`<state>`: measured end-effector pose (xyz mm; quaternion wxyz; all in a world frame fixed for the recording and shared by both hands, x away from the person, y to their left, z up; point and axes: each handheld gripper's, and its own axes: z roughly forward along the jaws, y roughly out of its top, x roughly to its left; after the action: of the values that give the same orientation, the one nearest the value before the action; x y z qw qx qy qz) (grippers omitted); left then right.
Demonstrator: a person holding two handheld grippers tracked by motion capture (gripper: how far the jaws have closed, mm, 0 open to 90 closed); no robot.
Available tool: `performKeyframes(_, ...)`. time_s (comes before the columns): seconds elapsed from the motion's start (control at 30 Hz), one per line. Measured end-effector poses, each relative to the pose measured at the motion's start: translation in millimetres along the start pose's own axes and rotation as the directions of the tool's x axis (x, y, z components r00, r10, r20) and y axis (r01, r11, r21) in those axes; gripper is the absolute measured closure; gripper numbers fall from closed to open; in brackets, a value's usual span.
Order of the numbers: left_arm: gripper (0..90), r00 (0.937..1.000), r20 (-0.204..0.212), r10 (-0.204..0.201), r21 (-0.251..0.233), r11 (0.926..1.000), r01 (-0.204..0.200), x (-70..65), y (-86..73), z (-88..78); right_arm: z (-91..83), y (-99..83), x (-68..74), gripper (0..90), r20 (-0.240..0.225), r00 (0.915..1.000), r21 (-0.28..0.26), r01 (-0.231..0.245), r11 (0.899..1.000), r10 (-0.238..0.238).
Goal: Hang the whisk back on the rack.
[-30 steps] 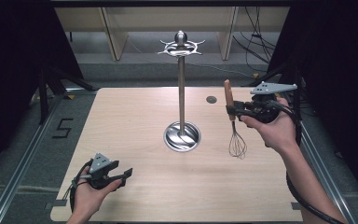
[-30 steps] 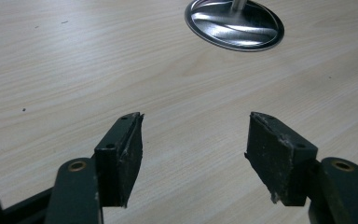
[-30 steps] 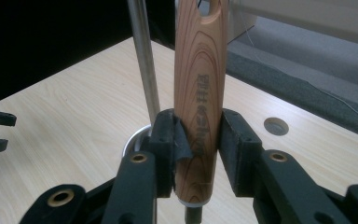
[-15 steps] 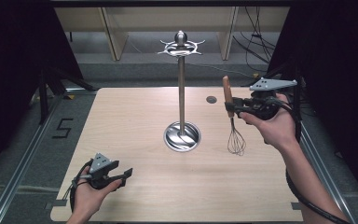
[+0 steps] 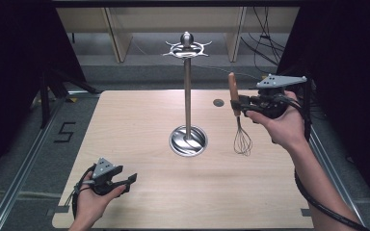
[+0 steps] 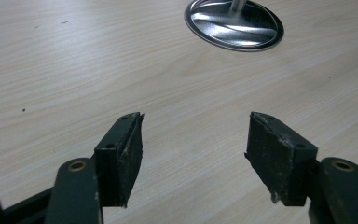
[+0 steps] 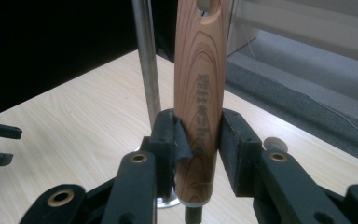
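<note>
Right of the steel utensil stand (image 5: 188, 108), right hand-held gripper (image 5: 241, 105) clamps wooden-handled wire whisk (image 5: 237, 118) upright above pale wood table (image 5: 139, 125). Near left, left hand-held gripper (image 5: 125, 182) gapes, empty.

Whisk (image 5: 237, 115) upright in right hand-held gripper (image 5: 243, 104)
</note>
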<state>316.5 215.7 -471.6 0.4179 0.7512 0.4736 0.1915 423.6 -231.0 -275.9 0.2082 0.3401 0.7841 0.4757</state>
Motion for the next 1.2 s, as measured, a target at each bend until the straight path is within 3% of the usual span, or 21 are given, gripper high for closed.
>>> performKeyframes(0.07, 35.1, 1.0, 0.002, 0.002, -0.002, 1.0, -0.002, 0.2, 0.1, 0.2, -0.4, 3.1, 0.8, 69.0, -0.006, 0.9999, 0.009, -0.009, 1.0, 0.009)
performKeyframes(0.1, 35.1, 1.0, 0.002, 0.002, -0.002, 1.0, -0.002, 0.2, 0.1, 0.2, 1.5, 3.4, 0.5, 69.0, 0.006, 1.0, -0.015, 0.0, 1.0, 0.0)
performKeyframes(0.13, 35.1, 1.0, 0.003, -0.002, -0.005, 1.0, 0.002, 0.0, 0.0, 0.2, 0.0, 4.7, 0.4, 69.0, -0.002, 1.0, 0.01, -0.003, 1.0, 0.003)
performKeyframes(0.23, 35.1, 0.9999, 0.013, -0.011, -0.004, 0.9999, 0.011, 0.8, -0.2, 0.5, 0.7, 6.5, 0.8, 69.0, -0.007, 1.0, 0.011, -0.002, 1.0, 0.002)
performKeyframes(0.37, 35.1, 0.9998, 0.013, -0.012, -0.005, 0.9999, 0.012, 0.6, -0.3, 0.5, 3.2, 8.0, 1.8, 69.0, 0.0, 1.0, -0.014, -0.004, 1.0, 0.004)
performKeyframes(0.43, 35.1, 0.9998, 0.014, -0.012, -0.006, 0.9999, 0.013, 0.5, -0.2, 0.5, 2.0, 10.4, 1.2, 69.0, -0.011, 0.9999, 0.007, 0.002, 1.0, -0.002)
performKeyframes(0.6, 35.1, 0.9998, 0.012, -0.015, -0.005, 0.9999, 0.015, 0.3, -0.3, 0.5, 2.9, 14.6, 2.4, 69.0, -0.018, 0.9998, -0.013, -0.002, 1.0, 0.002)
performKeyframes(0.63, 35.1, 0.9999, 0.013, -0.001, -0.005, 1.0, 0.001, 0.9, 0.0, 0.3, 3.1, 16.2, 1.9, 69.0, -0.017, 0.9998, -0.009, 0.013, 1.0, -0.013)
performKeyframes(0.7, 35.1, 0.9999, 0.013, 0.0, -0.007, 1.0, 0.001, 0.8, 0.0, 0.7, 2.2, 17.3, 2.5, 69.0, -0.022, 0.9998, 0.001, 0.0, 1.0, 0.0)
performKeyframes(0.73, 35.1, 0.9999, 0.013, -0.001, -0.008, 1.0, 0.001, 0.8, 0.0, 0.7, 1.8, 18.4, 1.4, 69.0, -0.012, 0.9996, -0.001, 0.025, 1.0, -0.025)
performKeyframes(0.77, 35.1, 0.9999, 0.012, 0.003, -0.003, 1.0, -0.003, 1.2, 0.0, 0.4, 2.9, 18.8, 4.0, 69.0, -0.012, 0.9999, -0.015, -0.003, 1.0, 0.003)
performKeyframes(0.87, 35.0, 0.9999, 0.012, 0.002, -0.004, 1.0, -0.002, 1.2, 0.1, 0.4, 2.6, 23.2, 3.4, 69.0, -0.008, 0.9996, -0.018, 0.026, 1.0, -0.026)
performKeyframes(0.9, 35.1, 0.9999, 0.012, 0.003, -0.004, 1.0, -0.002, 1.2, 0.1, 0.4, 2.9, 23.7, 5.1, 69.0, -0.006, 0.9999, -0.022, 0.01, 1.0, -0.01)
performKeyframes(0.93, 35.0, 0.9999, 0.012, 0.003, -0.004, 1.0, -0.002, 1.2, 0.1, 0.4, 2.2, 25.8, 3.7, 69.0, -0.025, 0.9993, -0.007, 0.027, 1.0, -0.027)
performKeyframes(1.03, 35.1, 0.9999, 0.015, -0.003, -0.009, 1.0, 0.003, 0.6, 0.0, 0.6, 2.9, 27.8, 6.6, 69.0, -0.011, 0.9999, -0.025, 0.012, 1.0, -0.013)
performKeyframes(1.2, 35.0, 0.9999, 0.009, -0.013, -0.007, 0.9999, 0.013, 0.3, -0.3, 0.5, 3.0, 35.2, 8.7, 69.0, -0.027, 0.9992, -0.017, 0.028, 0.999, -0.028)
